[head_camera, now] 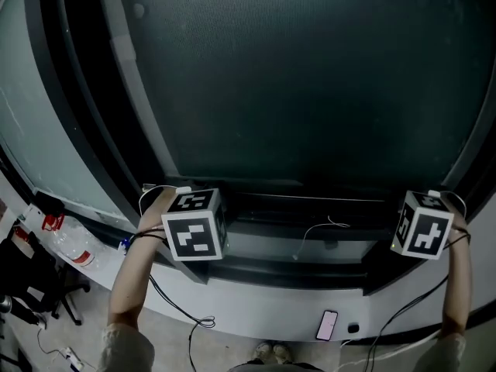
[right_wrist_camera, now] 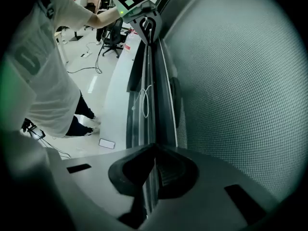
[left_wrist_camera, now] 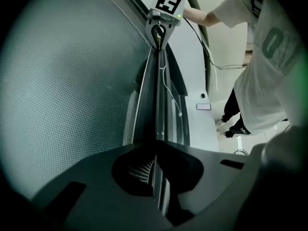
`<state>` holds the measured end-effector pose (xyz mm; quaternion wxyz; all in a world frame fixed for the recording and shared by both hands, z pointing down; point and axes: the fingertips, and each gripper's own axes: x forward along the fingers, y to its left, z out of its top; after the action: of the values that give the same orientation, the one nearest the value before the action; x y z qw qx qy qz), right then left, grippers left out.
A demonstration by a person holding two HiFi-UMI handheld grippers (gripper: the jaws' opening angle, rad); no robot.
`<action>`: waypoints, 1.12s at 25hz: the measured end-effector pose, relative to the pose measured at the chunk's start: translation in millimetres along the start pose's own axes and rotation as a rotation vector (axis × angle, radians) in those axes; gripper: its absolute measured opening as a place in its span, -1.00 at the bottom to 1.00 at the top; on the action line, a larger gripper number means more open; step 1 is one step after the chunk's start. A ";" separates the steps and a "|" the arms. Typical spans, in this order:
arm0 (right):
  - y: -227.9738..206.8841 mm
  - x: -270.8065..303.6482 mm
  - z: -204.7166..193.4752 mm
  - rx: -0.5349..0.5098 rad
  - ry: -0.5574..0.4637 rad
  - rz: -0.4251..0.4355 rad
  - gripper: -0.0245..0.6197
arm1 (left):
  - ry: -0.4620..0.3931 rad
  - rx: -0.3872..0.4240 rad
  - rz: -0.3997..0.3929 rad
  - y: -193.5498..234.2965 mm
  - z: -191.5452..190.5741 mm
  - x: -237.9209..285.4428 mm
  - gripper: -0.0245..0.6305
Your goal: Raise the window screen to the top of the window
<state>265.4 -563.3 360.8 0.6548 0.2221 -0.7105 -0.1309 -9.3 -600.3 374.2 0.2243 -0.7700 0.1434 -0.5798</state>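
Observation:
The dark mesh window screen (head_camera: 294, 76) fills the window ahead of me. Its thin bottom bar (head_camera: 310, 201) runs level just above the sill. My left gripper (left_wrist_camera: 156, 150) is shut on the bar's left end, with the mesh (left_wrist_camera: 62, 81) to its left. My right gripper (right_wrist_camera: 153, 150) is shut on the bar's right end, beside the mesh (right_wrist_camera: 240, 81). In the head view only the marker cubes show, left (head_camera: 194, 225) and right (head_camera: 422, 232), and they hide the jaws. Each gripper view shows the other gripper at the bar's far end.
A white cord (head_camera: 318, 229) lies in the dark window track below the bar. The pale sill (head_camera: 271, 304) curves under it. A phone (head_camera: 328, 325) lies on the floor by my feet. A water bottle (head_camera: 74, 248) and an office chair (head_camera: 31, 289) stand at the left.

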 end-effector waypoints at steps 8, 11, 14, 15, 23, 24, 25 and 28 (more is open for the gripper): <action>-36.7 -81.7 19.6 -0.034 0.005 -0.235 -0.88 | -0.015 0.008 0.249 45.8 12.8 -75.2 -0.86; -52.1 -109.3 21.8 -0.039 0.005 -0.329 -0.88 | -0.024 0.002 0.350 63.4 20.5 -101.1 -0.86; -68.5 -126.6 20.7 -0.052 0.026 -0.408 -0.88 | 0.007 0.019 0.441 81.4 28.6 -118.5 -0.86; -73.4 -134.8 21.8 -0.061 0.038 -0.434 -0.88 | 0.017 0.030 0.473 87.3 31.2 -127.1 -0.86; -134.6 -236.7 31.7 -0.097 0.074 -0.704 -0.88 | 0.019 0.073 0.749 152.2 61.8 -223.2 -0.86; -144.2 -250.3 34.7 -0.104 0.071 -0.736 -0.88 | 0.022 0.079 0.781 161.6 64.7 -236.7 -0.86; -154.6 -265.1 37.8 -0.109 0.064 -0.769 -0.88 | 0.023 0.087 0.815 172.2 68.0 -251.8 -0.86; -178.8 -306.0 42.6 -0.106 0.060 -0.839 -0.88 | 0.023 0.109 0.873 200.0 80.2 -289.8 -0.86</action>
<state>262.4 -573.8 4.0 0.5758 0.4618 -0.5314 -0.4157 -7.7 -618.3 13.5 0.4870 -0.6178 0.4270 -0.4459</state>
